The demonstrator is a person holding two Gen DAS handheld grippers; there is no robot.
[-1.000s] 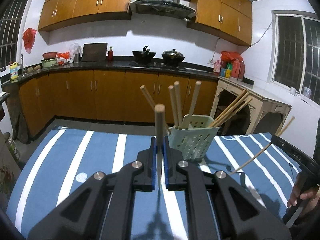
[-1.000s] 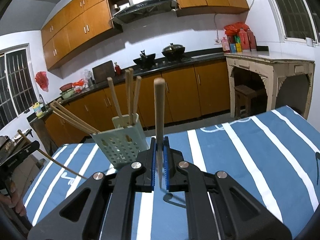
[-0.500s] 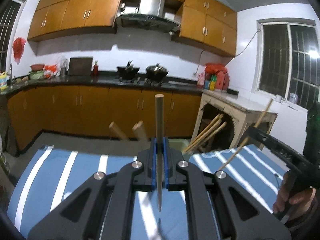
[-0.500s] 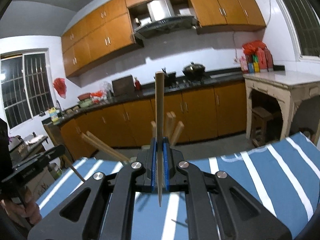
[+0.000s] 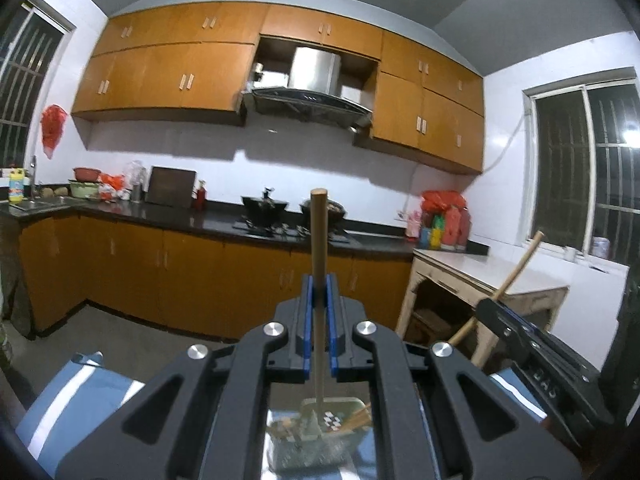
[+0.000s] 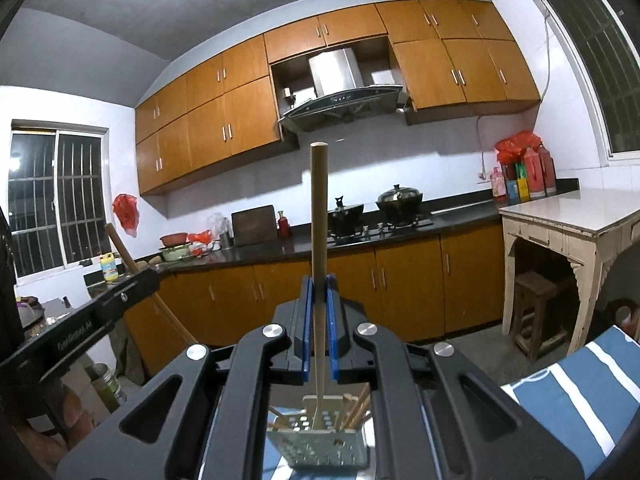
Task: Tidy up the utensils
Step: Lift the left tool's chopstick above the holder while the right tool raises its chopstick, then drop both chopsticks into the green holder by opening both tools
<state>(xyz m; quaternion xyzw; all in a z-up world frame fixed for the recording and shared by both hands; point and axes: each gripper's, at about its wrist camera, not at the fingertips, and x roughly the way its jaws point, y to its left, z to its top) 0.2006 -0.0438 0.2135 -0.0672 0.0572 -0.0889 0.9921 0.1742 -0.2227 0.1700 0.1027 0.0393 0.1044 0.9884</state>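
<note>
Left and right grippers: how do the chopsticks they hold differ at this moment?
The left gripper grips its chopstick nearer the top; the right gripper leaves more of its chopstick standing above. Both are clamped upright over the green basket, which already holds chopsticks.

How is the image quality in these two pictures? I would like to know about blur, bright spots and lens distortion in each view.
Left wrist view: strong fisheye bending of the cabinets; a bright glare spot in the window; the green holder under the left gripper looks blurred. Right wrist view: the same curved distortion; the holder below the right gripper is sharper; the chopstick stands clear.
</note>
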